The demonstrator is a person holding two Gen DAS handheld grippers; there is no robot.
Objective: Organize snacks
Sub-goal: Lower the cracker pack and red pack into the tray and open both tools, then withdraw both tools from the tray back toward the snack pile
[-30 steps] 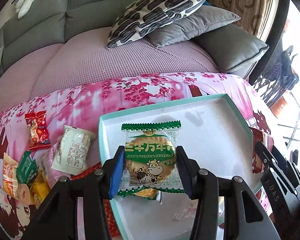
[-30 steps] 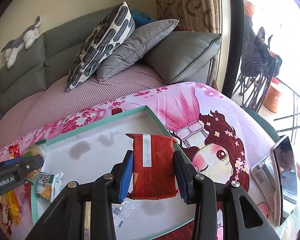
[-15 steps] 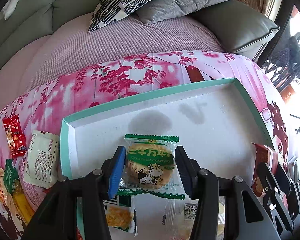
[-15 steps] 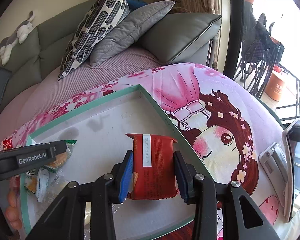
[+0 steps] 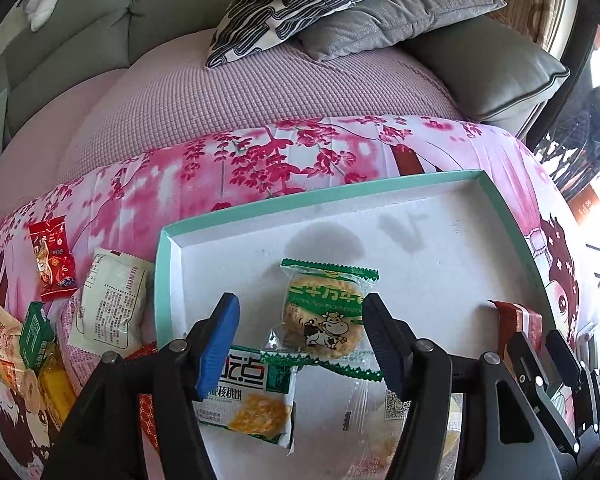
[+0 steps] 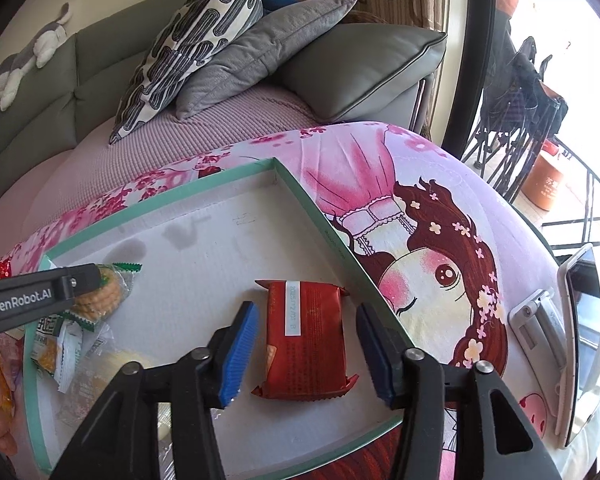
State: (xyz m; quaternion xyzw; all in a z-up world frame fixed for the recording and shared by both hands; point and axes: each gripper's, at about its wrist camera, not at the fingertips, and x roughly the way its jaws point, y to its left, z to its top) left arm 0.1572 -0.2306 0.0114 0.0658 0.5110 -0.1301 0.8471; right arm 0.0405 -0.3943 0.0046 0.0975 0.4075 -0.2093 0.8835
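A white tray with a teal rim (image 5: 420,184) (image 6: 324,224) lies on the pink printed cloth. My left gripper (image 5: 300,340) is open over it. A green round cracker packet (image 5: 324,316) lies in the tray between the spread fingers, free of both pads, partly on a green-and-white walnut snack packet (image 5: 248,396). My right gripper (image 6: 306,356) is open too. A red snack packet (image 6: 306,340) lies flat in the tray between its fingers, near the tray's right rim. The cracker packet also shows in the right wrist view (image 6: 100,296) under the left gripper.
Loose snacks lie on the cloth left of the tray: a red packet (image 5: 52,260), a white packet (image 5: 108,304), and green and yellow ones (image 5: 36,344). A phone on a stand (image 6: 580,328) is at the right. A sofa with cushions (image 5: 300,0) is behind.
Both grippers opened and let go of their packets. The cracker packet and the red packet now lie in the tray.
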